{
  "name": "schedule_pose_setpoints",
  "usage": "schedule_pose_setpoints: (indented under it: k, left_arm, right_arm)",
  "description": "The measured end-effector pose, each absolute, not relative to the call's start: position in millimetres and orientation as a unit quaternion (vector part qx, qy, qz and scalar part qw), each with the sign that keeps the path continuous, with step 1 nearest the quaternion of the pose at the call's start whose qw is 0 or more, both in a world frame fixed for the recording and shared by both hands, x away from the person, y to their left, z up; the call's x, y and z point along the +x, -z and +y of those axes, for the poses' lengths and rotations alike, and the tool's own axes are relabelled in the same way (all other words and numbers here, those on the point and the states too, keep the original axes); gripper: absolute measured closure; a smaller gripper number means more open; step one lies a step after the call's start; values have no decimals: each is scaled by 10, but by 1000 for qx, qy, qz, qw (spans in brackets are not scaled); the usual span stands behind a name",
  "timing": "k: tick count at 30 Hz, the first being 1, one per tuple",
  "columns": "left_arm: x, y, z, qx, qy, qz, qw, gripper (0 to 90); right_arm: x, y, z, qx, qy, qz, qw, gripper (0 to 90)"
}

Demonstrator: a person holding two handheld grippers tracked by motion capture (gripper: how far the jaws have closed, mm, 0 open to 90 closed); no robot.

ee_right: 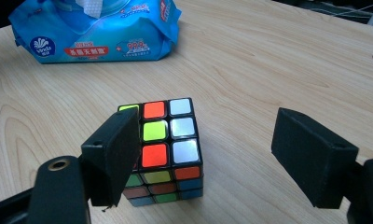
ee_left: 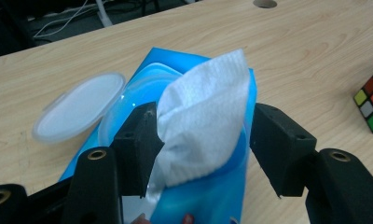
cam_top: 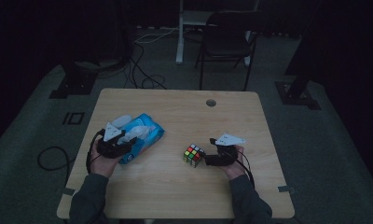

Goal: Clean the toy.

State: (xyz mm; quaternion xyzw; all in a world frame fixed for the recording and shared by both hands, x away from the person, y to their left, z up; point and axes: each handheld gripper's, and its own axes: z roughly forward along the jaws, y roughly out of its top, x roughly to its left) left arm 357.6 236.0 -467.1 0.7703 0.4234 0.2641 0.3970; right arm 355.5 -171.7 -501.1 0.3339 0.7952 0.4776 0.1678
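**Wipes under the left claw, cube at the right**

Toward the left edge of the wooden worktop (cam_top: 175,196) lies a blue pack of wet wipes (cam_top: 145,135), angled so that 1 end points to the far left corner. Its round white lid (ee_left: 79,107) is flipped open and lies flat off the pack's far-left side. A white wipe (ee_left: 205,114) stands up out of the opening, crinkled and leaning a little. The left claw (ee_left: 201,149) sits over the pack with its jaws spread wide, 1 on either side of the wipe; the left-hand jaw touches the wipe's edge, while the other stands off from it. Nothing is pinched. The person's left hand (cam_top: 100,161) comes in from the near edge, with a black cable looping off the worktop's left side.

Nearer the middle, slightly toward the near edge, sits a Rubik's cube (cam_top: 193,154), scrambled, well apart from the pack. The right claw (ee_right: 222,161) reaches toward it from the right, jaws also wide open. In the right gripper view, 1 jaw is just beside the cube's left face and the other is off to the right with bare wood between. The cube rests flat on the worktop, not lifted.

A small round hole (cam_top: 210,102) marks the far edge, right of centre.
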Motion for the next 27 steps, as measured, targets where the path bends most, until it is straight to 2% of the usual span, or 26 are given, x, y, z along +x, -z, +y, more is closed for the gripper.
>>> schedule_pose_setpoints:
  k: [11, 15, 18, 24, 27]
  left_arm:
    - [3795, 4692, 2235, 793, -259, 409, 369, 435]
    - [3914, 4758, 2173, 801, -247, 422, 347, 473]
    - [3962, 4761, 2176, 798, -245, 432, 342, 532]
    - [4003, 4768, 2191, 800, -234, 431, 346, 772]
    - [3992, 4723, 2188, 796, -238, 430, 354, 843]
  right_arm:
    - [3557, 5036, -1706, 332, -477, 796, 167, 236]
    - [3555, 5042, -1719, 333, -479, 795, 167, 236]
    - [3554, 5044, -1719, 332, -480, 795, 167, 236]
    - [3547, 5037, -1717, 332, -482, 793, 170, 239]
    - [3548, 5036, -1722, 333, -482, 792, 170, 240]
